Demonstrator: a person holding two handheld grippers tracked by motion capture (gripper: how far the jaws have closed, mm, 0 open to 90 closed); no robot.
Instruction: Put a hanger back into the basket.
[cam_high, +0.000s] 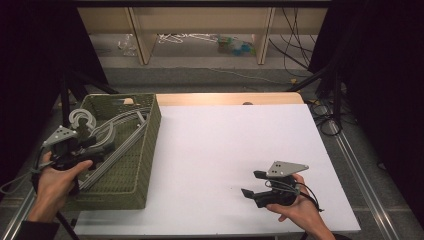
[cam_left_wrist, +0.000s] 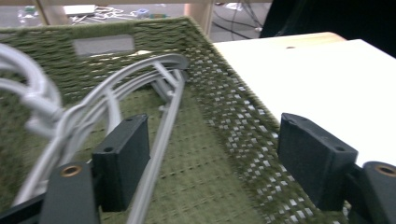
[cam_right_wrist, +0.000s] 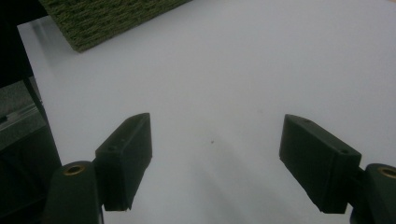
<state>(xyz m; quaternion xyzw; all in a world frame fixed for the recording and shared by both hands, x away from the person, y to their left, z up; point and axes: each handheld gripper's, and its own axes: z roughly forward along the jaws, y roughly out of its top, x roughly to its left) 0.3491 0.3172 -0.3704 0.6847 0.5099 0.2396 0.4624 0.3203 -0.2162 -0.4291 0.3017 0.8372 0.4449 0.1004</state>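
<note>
At the left, a woven olive-green basket (cam_high: 131, 165) holds smooth grey plastic hangers (cam_high: 112, 135) with curved hooks. The left gripper (cam_left_wrist: 212, 161) hovers inside, its jaws wide apart around one thin hanger bar. The hangers' lower ends are cut off there. On the matte white table (cam_high: 225, 150), the right gripper (cam_right_wrist: 215, 158) is open and empty.

- Basket (cam_left_wrist: 224, 107): coarse woven green fibre, rough and matt.
- Hangers (cam_left_wrist: 154, 88): smooth grey plastic, slightly glossy.
- Table (cam_high: 240, 150): smooth matt white top, pale wood edge.
- Gripper pads (cam_right_wrist: 322, 163): matt black plastic.
</note>
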